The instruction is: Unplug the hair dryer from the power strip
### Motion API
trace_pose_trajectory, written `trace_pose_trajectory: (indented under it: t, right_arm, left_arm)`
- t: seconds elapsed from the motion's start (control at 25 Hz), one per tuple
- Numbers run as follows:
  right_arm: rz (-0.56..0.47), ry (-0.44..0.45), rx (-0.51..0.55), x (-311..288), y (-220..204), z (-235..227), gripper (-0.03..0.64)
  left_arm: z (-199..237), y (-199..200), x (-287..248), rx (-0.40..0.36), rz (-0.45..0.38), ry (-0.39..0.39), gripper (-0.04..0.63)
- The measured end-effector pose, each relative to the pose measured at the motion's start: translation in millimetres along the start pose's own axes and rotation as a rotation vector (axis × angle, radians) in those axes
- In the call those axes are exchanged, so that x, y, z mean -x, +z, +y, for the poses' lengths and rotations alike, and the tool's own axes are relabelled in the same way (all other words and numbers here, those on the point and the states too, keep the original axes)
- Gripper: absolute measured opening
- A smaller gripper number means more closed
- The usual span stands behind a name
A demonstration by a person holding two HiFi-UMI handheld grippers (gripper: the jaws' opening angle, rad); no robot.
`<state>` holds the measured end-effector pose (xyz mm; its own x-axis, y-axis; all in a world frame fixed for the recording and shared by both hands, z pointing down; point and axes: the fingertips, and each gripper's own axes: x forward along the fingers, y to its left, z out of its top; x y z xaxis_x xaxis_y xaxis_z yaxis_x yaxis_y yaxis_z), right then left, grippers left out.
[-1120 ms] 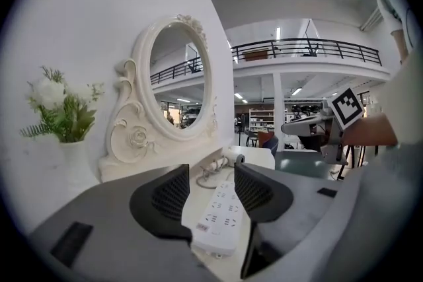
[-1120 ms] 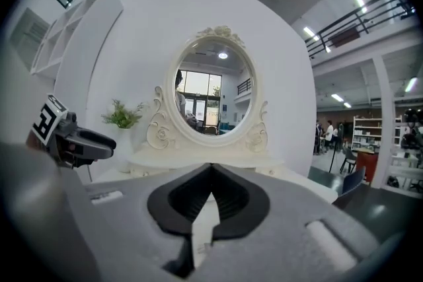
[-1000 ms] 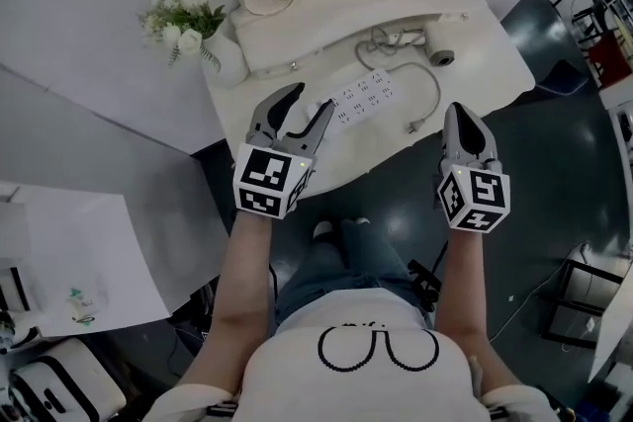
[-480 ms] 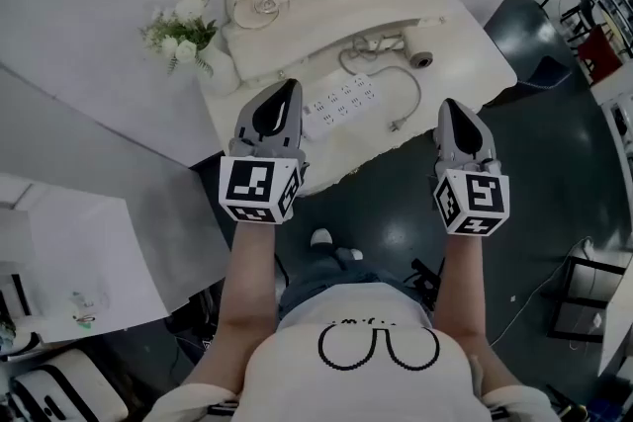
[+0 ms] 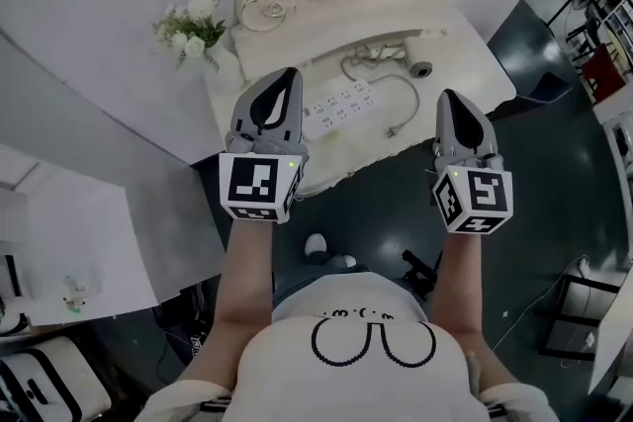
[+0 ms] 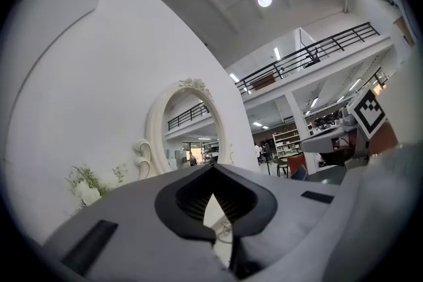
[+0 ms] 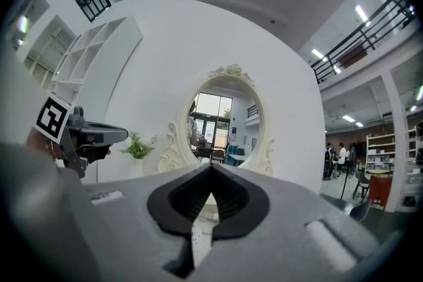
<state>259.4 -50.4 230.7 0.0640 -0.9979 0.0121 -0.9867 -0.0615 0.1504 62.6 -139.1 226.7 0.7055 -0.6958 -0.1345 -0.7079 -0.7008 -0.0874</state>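
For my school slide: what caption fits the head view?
Left gripper and right gripper, shut and empty, at the table; the hair dryer plug lies loose beside the power strip.

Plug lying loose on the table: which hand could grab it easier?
Right, I'd say. The plug lies right of the power strip, nearer the right tool; the left tool is by the strip's other end. Both tools are shut.
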Motion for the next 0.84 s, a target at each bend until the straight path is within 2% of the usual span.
trace_pose_trajectory:
  t: [0.52,0.84]
  right_arm:
    - [-0.027,-0.002,0.009,7.1,8.9,-6.0,-0.003]
    - [-0.036,0.011,0.012,7.0,9.6,-2.2,-0.003]
  left_arm:
    - [-11.3,9.3,-11.1,-0.025,-0.007,-0.024,-0.003]
    - [-11.3,16.9,-9.1,-0.065,-0.02,-0.023,-0.003]
